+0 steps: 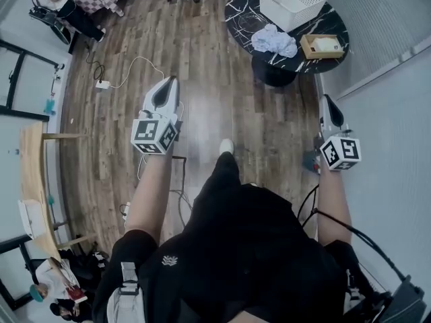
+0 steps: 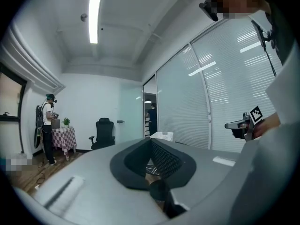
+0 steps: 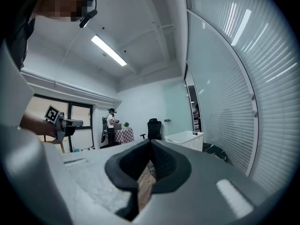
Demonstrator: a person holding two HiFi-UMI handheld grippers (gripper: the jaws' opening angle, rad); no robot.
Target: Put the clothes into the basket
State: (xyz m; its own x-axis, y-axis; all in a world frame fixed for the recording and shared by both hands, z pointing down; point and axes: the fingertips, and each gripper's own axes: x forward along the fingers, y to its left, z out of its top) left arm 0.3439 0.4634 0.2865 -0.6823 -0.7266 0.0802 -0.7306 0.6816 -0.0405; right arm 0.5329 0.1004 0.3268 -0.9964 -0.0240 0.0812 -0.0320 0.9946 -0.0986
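A crumpled light-blue garment point(image 1: 273, 40) lies on a round black marble table point(image 1: 241, 9) at the far right of the head view. Behind it on that table stands a white slatted basket point(image 1: 272, 8), also visible in the left gripper view point(image 2: 162, 135) and the right gripper view point(image 3: 185, 138). My left gripper point(image 1: 172, 81) is held level over the wooden floor, well short of the table, jaws together with nothing between them point(image 2: 151, 140). My right gripper point(image 1: 326, 99) is beside the glass wall, also shut and empty point(image 3: 150, 142). Both point toward the table.
A small wooden box point(image 1: 321, 46) sits on the table by the garment. A white cable and power strip point(image 1: 102, 84) lie on the floor at left. An office chair point(image 2: 103, 131) and a checkered table point(image 2: 63, 138) stand at the far end, with a person point(image 2: 47, 125) there.
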